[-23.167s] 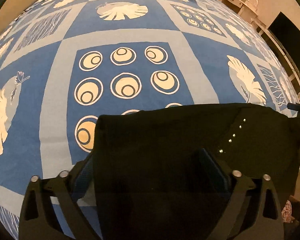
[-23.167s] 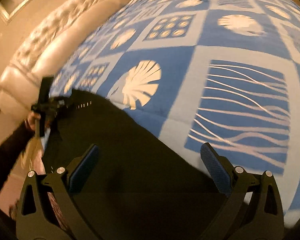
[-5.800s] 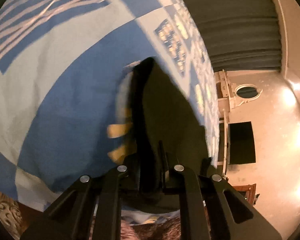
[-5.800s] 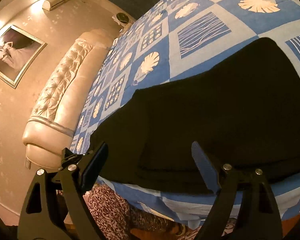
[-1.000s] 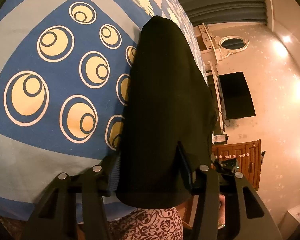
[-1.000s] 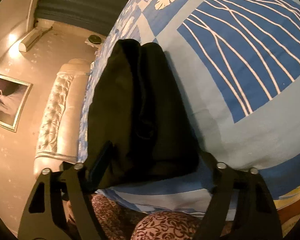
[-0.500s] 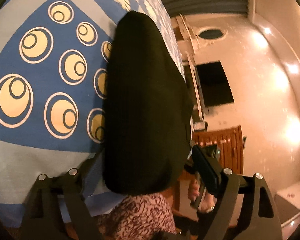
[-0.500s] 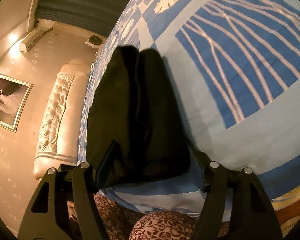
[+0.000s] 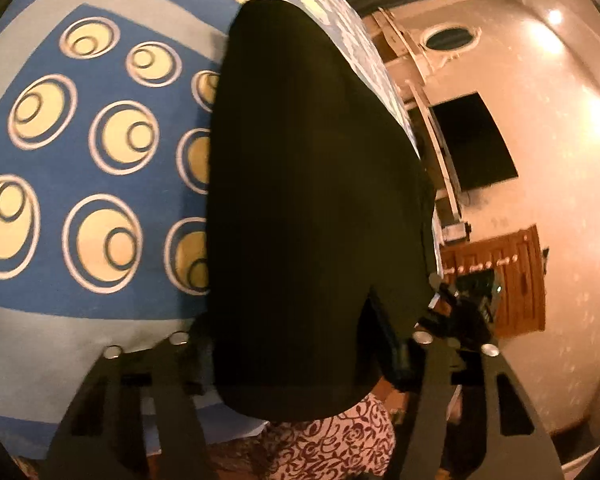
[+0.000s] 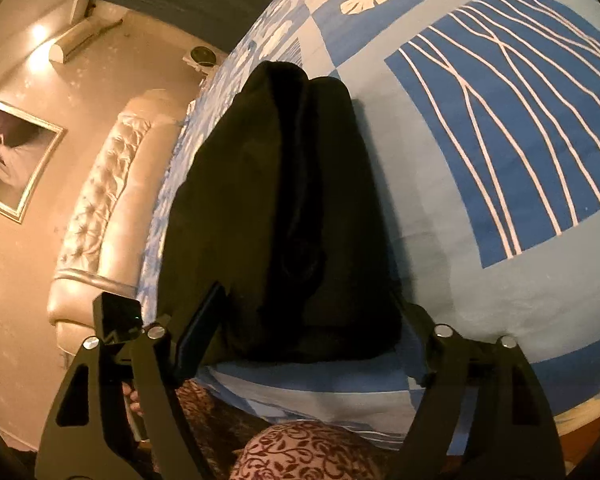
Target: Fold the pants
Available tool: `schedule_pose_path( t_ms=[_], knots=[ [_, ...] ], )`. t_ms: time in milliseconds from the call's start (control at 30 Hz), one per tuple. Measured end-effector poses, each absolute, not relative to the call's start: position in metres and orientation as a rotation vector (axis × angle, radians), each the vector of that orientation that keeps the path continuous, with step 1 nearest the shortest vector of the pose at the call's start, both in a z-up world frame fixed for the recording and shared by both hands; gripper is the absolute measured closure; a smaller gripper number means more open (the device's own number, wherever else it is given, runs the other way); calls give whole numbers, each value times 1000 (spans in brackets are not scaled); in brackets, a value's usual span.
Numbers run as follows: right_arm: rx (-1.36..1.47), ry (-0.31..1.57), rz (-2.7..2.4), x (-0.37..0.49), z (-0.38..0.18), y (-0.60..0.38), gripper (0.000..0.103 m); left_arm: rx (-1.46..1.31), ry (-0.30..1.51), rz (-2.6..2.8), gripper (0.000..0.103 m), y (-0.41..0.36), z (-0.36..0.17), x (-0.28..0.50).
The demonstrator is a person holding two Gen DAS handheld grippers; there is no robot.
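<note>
Lying as a thick, matte black folded bundle, the pants rest on a smooth blue bedspread printed with cream rings, at its near edge. The left gripper is spread wide, its fingers either side of the bundle's rounded near end. In the right wrist view, the pants show stacked soft layers; the right gripper also stands open, straddling that end beside wavy white stripes.

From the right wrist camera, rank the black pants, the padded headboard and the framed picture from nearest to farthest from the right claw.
1. Black pants: folded on the bedspread, lying between the fingers of the right claw.
2. Padded headboard: to the left, past the bed edge.
3. Framed picture: far left, on the wall.
</note>
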State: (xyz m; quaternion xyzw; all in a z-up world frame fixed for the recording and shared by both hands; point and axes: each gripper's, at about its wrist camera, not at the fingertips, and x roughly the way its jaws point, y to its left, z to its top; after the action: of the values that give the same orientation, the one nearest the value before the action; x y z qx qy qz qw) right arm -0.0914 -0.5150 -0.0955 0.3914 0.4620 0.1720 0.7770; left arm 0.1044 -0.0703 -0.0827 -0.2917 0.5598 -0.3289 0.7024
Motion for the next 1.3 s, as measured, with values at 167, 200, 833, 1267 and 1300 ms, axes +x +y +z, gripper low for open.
schedule_pose_path(
  t_ms=[167,200,833,1267,1300],
  knots=[
    [853,989,370,-93,-97,-517,40,-578,1210,-711,54,-73,-75,99],
    [860,986,370,-94,-97,-518,41,-570,1205,-708,55,-73,-74,99],
    [879,981,340,-91,-96,-507,44,-522,1199,-655,56,-73,-64,101],
    [862,1003,359,-80,-96,-488,44,-488,1185,-603,56,-63,-59,98],
    [859,1006,362,-79,-95,-486,44,-488,1184,-600,56,-61,-59,97]
  ],
)
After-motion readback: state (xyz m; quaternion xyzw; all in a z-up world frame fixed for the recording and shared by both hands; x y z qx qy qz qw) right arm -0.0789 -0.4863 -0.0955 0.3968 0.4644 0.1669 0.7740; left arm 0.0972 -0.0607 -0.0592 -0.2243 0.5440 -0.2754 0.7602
